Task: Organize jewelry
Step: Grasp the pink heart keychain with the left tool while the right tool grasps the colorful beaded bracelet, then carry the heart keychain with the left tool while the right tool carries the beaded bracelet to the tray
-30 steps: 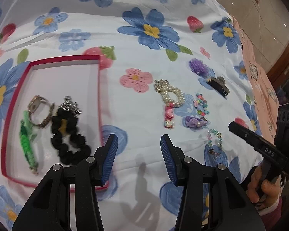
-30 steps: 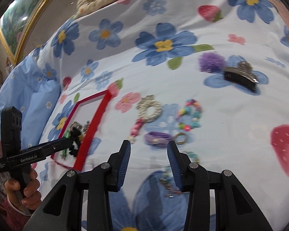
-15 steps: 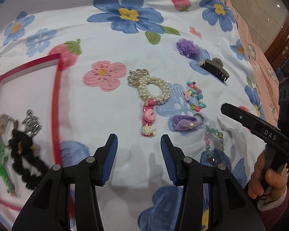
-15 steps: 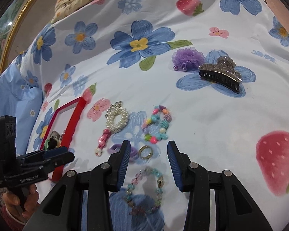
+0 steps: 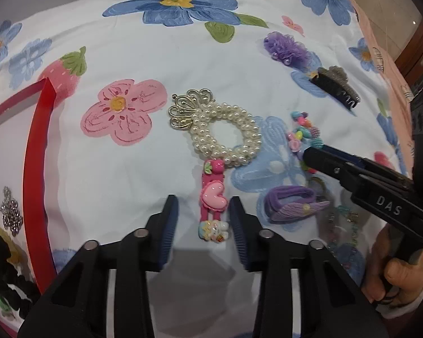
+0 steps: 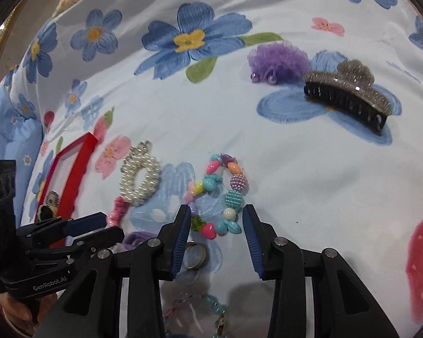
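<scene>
My left gripper [image 5: 203, 222] is open, its jaws on either side of the lower end of a pink heart hair clip [image 5: 213, 205] lying below a pearl bracelet with a gold crown [image 5: 220, 132]. My right gripper [image 6: 215, 226] is open, its jaws around the near side of a colourful bead bracelet [image 6: 221, 194]. A red-rimmed tray [image 5: 32, 169] at the left holds a black scrunchie [image 5: 2, 264] and other pieces. A gold ring [image 6: 194, 256] lies just behind the right jaws.
On the flowered cloth lie a purple hair tie [image 5: 293, 204], a purple tulle flower [image 6: 279, 57], a glittery black claw clip [image 6: 349, 95] and a pale bead bracelet [image 6: 208, 309]. The pearl bracelet also shows in the right wrist view [image 6: 139, 177].
Both grippers have moved forward and down toward the cloth. The left went right from the tray to the pink clip; the right closed in on the colourful bead bracelet.
</scene>
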